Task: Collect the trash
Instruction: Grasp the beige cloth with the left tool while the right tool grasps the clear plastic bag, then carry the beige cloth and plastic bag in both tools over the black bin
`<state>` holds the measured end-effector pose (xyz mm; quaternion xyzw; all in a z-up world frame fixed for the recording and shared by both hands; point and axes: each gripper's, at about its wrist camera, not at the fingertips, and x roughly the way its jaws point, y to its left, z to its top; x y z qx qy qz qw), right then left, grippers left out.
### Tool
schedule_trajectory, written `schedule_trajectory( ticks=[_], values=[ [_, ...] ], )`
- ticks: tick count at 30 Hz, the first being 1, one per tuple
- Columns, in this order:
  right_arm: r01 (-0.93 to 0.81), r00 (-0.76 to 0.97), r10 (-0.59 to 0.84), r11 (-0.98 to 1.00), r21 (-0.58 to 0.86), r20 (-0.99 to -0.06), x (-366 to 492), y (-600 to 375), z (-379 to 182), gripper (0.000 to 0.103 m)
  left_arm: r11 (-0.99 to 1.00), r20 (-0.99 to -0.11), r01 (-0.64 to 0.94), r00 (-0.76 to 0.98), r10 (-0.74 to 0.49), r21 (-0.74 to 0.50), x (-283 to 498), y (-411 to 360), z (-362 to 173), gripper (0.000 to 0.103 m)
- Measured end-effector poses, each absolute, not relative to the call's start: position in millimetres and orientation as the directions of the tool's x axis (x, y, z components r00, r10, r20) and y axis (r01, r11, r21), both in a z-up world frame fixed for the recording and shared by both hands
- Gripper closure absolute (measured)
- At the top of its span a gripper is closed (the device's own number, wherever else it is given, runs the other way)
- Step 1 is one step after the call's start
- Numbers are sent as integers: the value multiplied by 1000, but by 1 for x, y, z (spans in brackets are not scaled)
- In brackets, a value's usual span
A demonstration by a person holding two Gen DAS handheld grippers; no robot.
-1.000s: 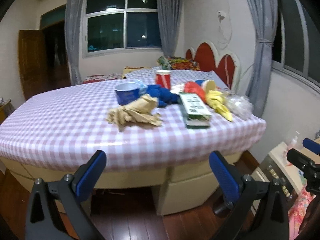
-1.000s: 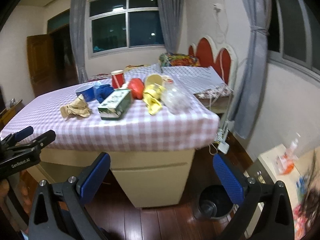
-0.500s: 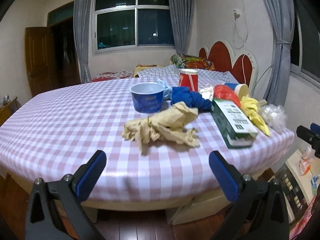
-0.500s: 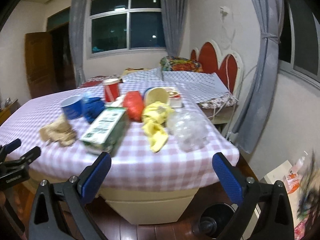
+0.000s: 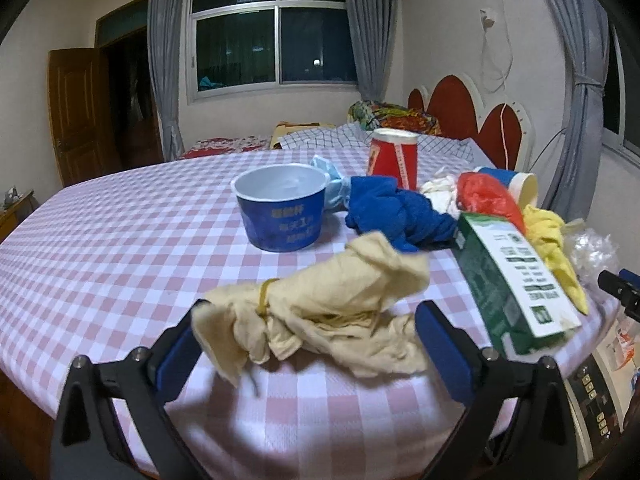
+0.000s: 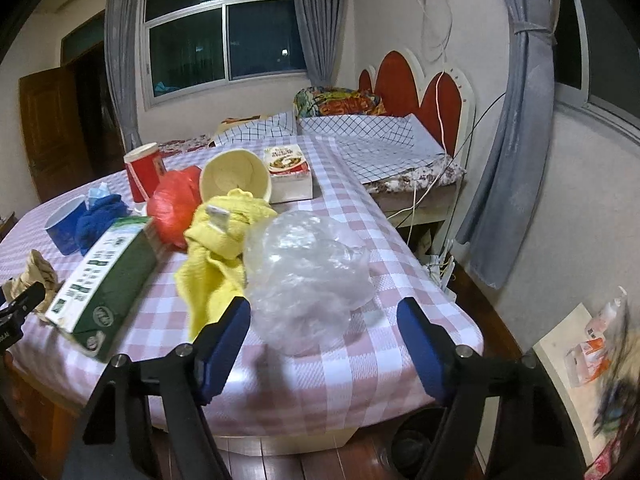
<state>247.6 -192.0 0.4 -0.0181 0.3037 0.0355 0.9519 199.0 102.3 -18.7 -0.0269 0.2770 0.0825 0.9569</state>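
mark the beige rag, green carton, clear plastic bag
beige rag (image 5: 320, 312), left wrist view, middle of bundle
green carton (image 5: 516, 284), left wrist view, printed top face
clear plastic bag (image 6: 308, 276), right wrist view, crumpled middle

Print on the green carton (image 5: 516, 284) and blue bowl (image 5: 282, 210) is too blurred to read.

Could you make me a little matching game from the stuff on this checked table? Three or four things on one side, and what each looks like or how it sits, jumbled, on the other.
Things:
1. paper bowl
2. paper cup
3. carton
4. clear plastic bag

Descriptions:
A. green and white, lying on its side
B. red, standing upside down
C. crumpled, between the jaws of the right hand-held gripper
D. blue, standing upright and open at the top

Pairs: 1-D, 2-B, 3-A, 4-C
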Motion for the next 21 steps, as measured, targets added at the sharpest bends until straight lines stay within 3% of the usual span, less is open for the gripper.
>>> schedule_trajectory(
  ticks=[4,6,8,11,13,18,21],
  values=[
    [-89,807,70,996,-4,-587,255,-191,-5,37,985,-544,-170,829,127,-30,203,107,-23,20],
    [-93,802,77,996,3,-592,258,-192,-7,51,985,-545,-168,830,122,-36,204,109,-24,24],
    [-96,802,83,995,9,-592,257,-193,-8,58,986,-542,-162,832,117,-36,204,109,-23,29],
    [-102,803,94,995,19,-589,254,-193,-8,84,987,-530,-153,842,104,-49,202,111,-20,49],
    [-104,806,94,994,16,-584,251,-194,-7,90,988,-520,-142,850,87,-67,201,112,-17,69],
    [-105,821,96,994,16,-563,239,-198,1,95,988,-511,-124,857,62,-88,196,113,-12,82],
    [-104,832,94,995,12,-547,231,-201,8,95,987,-482,-122,874,57,-103,186,113,-4,83]
  ],
)
